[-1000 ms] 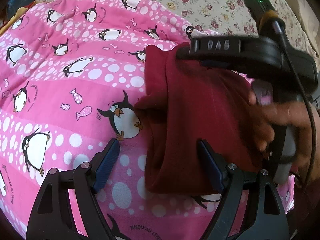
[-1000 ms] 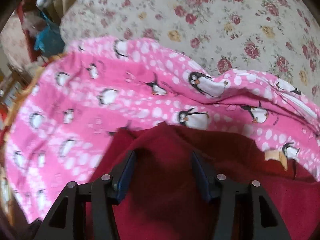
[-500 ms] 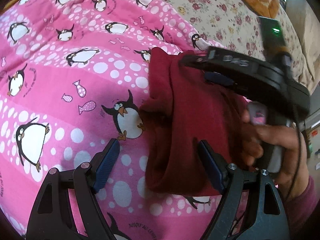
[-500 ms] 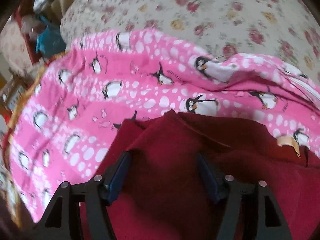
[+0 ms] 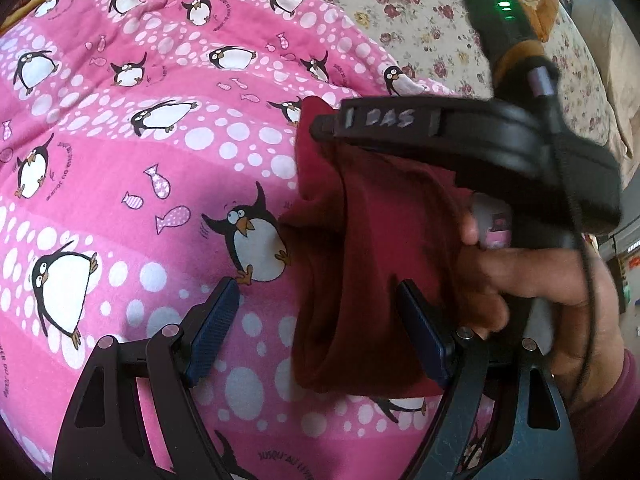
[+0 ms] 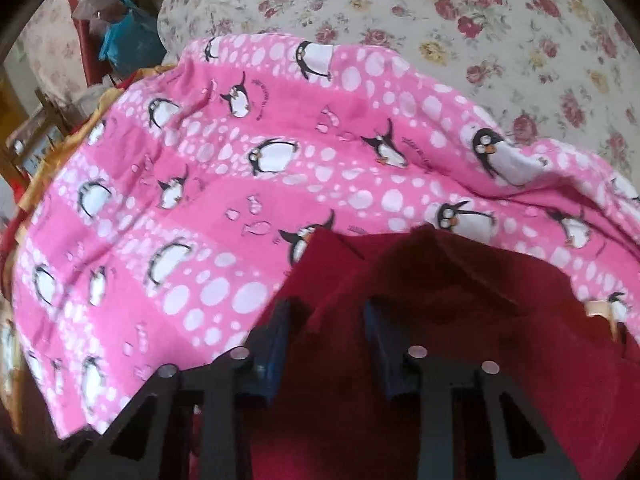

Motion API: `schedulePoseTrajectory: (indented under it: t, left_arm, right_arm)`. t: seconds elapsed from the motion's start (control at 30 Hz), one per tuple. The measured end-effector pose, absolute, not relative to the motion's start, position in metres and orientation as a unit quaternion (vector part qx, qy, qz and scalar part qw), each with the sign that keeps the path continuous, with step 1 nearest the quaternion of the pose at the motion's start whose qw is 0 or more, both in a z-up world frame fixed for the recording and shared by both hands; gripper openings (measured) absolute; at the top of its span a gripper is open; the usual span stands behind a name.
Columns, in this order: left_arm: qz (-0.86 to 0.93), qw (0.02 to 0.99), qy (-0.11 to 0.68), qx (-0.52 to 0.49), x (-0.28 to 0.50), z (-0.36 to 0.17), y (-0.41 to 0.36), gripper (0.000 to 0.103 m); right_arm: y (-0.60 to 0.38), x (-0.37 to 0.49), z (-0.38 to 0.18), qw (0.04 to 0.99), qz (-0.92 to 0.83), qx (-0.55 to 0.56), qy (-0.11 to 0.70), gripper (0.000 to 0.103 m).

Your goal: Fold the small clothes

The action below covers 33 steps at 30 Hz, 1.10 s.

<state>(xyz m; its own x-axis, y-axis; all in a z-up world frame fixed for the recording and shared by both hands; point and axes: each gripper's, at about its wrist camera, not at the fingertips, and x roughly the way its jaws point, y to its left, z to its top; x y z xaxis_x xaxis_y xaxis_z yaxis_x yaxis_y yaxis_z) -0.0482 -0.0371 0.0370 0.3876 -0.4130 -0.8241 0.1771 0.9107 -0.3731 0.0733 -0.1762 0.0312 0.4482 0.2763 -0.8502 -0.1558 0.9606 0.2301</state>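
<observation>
On penguin blanket (image 5: 120, 184), maroon garment (image 5: 360, 280) (lengthwise toward camera)

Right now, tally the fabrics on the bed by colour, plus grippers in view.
Dark red garment: 1
Pink penguin blanket: 1
Cream floral bedspread: 1
Grippers: 2, left gripper and right gripper
Total: 5
</observation>
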Motion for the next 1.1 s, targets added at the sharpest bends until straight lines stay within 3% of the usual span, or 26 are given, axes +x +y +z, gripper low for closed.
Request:
schedulePoseTrajectory:
  t: [0.1, 0.17, 0.23, 0.33, 0.4, 0.47, 0.57, 0.77, 0.83, 0.9, 1.0, 1.03, 1.1]
  left_arm:
    - [-0.178, 0.825, 0.523, -0.115, -0.049, 0.037, -0.036, 0.081]
    - [-0.177, 0.827, 0.522, -0.112, -0.05, 0.037, -0.037, 0.081]
    - [-0.177, 0.828, 0.521, -0.108, -0.05, 0.037, -0.038, 0.081]
    - [-0.175, 0.83, 0.519, -0.103, -0.05, 0.036, -0.039, 0.081]
    - [-0.174, 0.832, 0.517, -0.104, -0.048, 0.037, -0.04, 0.081]
    - [-0.175, 0.832, 0.514, -0.111, -0.045, 0.037, -0.039, 0.081]
    - [-0.18, 0.833, 0.508, -0.127, -0.038, 0.039, -0.04, 0.081]
    - [-0.237, 0.825, 0.493, -0.143, -0.036, 0.04, -0.057, 0.08]
    - [-0.255, 0.823, 0.487, -0.142, -0.039, 0.042, -0.062, 0.059]
    - [-0.271, 0.826, 0.475, -0.133, -0.044, 0.046, -0.065, 0.048]
    - [-0.282, 0.831, 0.461, -0.131, -0.048, 0.052, -0.067, 0.046]
    - [-0.285, 0.829, 0.461, -0.136, -0.047, 0.053, -0.066, 0.046]
    - [-0.288, 0.826, 0.462, -0.145, -0.045, 0.053, -0.064, 0.046]
  right_arm:
    - [-0.18, 0.073, 0.038, 0.843, 0.124, 0.071, 0.519, 0.042]
    - [-0.177, 0.074, 0.039, 0.84, 0.109, 0.057, 0.528, 0.08]
    - [-0.169, 0.076, 0.032, 0.834, 0.107, 0.033, 0.54, 0.088]
    - [-0.158, 0.076, 0.019, 0.837, 0.088, -0.026, 0.54, 0.088]
    - [-0.164, 0.073, 0.022, 0.846, 0.078, -0.018, 0.527, 0.073]
    - [-0.18, 0.069, 0.031, 0.851, 0.092, 0.015, 0.516, 0.044]
    - [-0.198, 0.06, 0.044, 0.851, 0.112, 0.047, 0.511, 0.024]
    - [-0.22, 0.048, 0.055, 0.849, 0.12, 0.09, 0.507, 0.022]
    - [-0.222, 0.047, 0.055, 0.846, 0.123, 0.1, 0.509, 0.022]
    - [-0.223, 0.045, 0.055, 0.843, 0.128, 0.106, 0.512, 0.022]
    - [-0.229, 0.046, 0.057, 0.832, 0.13, 0.13, 0.523, 0.022]
    - [-0.231, 0.047, 0.059, 0.83, 0.127, 0.14, 0.525, 0.026]
    - [-0.234, 0.048, 0.063, 0.829, 0.123, 0.154, 0.523, 0.053]
